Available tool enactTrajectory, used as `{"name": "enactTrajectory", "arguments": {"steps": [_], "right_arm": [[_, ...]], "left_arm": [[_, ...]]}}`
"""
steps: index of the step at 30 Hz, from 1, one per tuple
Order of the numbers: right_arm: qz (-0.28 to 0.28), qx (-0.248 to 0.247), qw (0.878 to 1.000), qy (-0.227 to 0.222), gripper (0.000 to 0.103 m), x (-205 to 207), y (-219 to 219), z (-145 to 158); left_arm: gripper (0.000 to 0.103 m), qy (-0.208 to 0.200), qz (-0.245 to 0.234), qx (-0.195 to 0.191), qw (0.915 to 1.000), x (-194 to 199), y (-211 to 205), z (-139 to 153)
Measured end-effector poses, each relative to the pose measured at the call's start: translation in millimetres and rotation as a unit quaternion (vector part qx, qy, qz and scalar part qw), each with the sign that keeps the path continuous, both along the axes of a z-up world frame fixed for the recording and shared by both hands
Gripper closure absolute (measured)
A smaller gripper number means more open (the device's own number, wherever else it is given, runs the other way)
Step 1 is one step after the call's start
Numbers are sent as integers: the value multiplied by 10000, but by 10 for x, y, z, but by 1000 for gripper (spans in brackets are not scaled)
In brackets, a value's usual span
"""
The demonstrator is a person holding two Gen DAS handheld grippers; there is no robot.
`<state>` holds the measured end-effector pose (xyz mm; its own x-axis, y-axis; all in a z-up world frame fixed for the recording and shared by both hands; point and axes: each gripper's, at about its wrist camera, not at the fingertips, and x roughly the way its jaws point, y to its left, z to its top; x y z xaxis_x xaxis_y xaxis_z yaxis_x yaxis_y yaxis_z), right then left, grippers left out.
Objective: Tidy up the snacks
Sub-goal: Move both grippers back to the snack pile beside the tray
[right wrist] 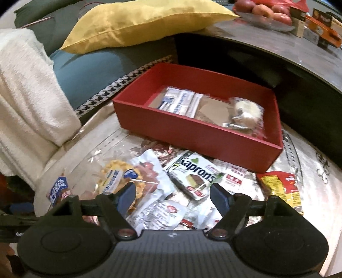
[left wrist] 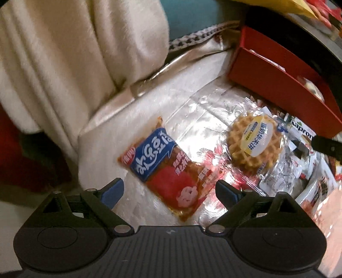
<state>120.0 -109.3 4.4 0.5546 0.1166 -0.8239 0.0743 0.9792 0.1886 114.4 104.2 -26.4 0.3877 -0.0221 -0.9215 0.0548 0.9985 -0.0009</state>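
Note:
A red and blue snack packet [left wrist: 168, 169] lies flat on the shiny tablecloth; my left gripper [left wrist: 170, 191] hangs open just above its near end, touching nothing. To its right lies a wrapped waffle [left wrist: 254, 141], which the right wrist view shows as a waffle [right wrist: 115, 177] at the left of a pile of packets. My right gripper [right wrist: 173, 197] stands open over that pile, above white wrappers and near a Kaprons packet [right wrist: 196, 177]. Behind the pile stands a red box [right wrist: 198, 132] with a white packet [right wrist: 181, 102] and a wrapped cake [right wrist: 248, 113] inside.
A yellow and red packet [right wrist: 282, 184] lies right of the pile. A cream towel [left wrist: 64, 64] hangs at the left, by the table's edge. A yellow cushion [right wrist: 139, 23] and a dark curved table [right wrist: 299, 53] with a bowl of apples [right wrist: 267, 12] are behind.

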Motion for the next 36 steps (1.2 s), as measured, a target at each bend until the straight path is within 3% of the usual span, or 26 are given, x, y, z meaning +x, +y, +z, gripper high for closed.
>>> {"name": "enactTrajectory", "arguments": {"steps": [7, 13, 16, 20, 22, 24, 26, 31, 36], "right_arm": [[91, 40, 9999, -54, 32, 3, 39, 24], [25, 99, 9999, -43, 32, 0, -24, 24], [18, 115, 9999, -21, 32, 16, -32, 11], [27, 105, 9999, 36, 32, 56, -17, -28], [56, 105, 9999, 56, 32, 76, 7, -43], [94, 108, 9999, 64, 32, 91, 37, -51], [148, 106, 9998, 72, 32, 105, 67, -59], [158, 78, 9998, 124, 32, 124, 89, -94], [118, 110, 9998, 107, 32, 79, 18, -68]], "left_arm": [[7, 365, 461, -523, 9969, 171, -46, -155], [4, 602, 983, -561, 9917, 337, -45, -373], [5, 520, 1247, -603, 9890, 395, -2, -405], [15, 315, 1154, -427, 9919, 404, -25, -358], [28, 210, 1073, -412, 9931, 384, 8, -313], [33, 170, 924, -503, 9943, 370, 64, -258], [32, 229, 792, -789, 9935, 385, 140, -255], [12, 453, 1165, -1002, 9871, 452, 203, -348], [7, 346, 1505, -539, 9865, 547, 47, -350]]}}
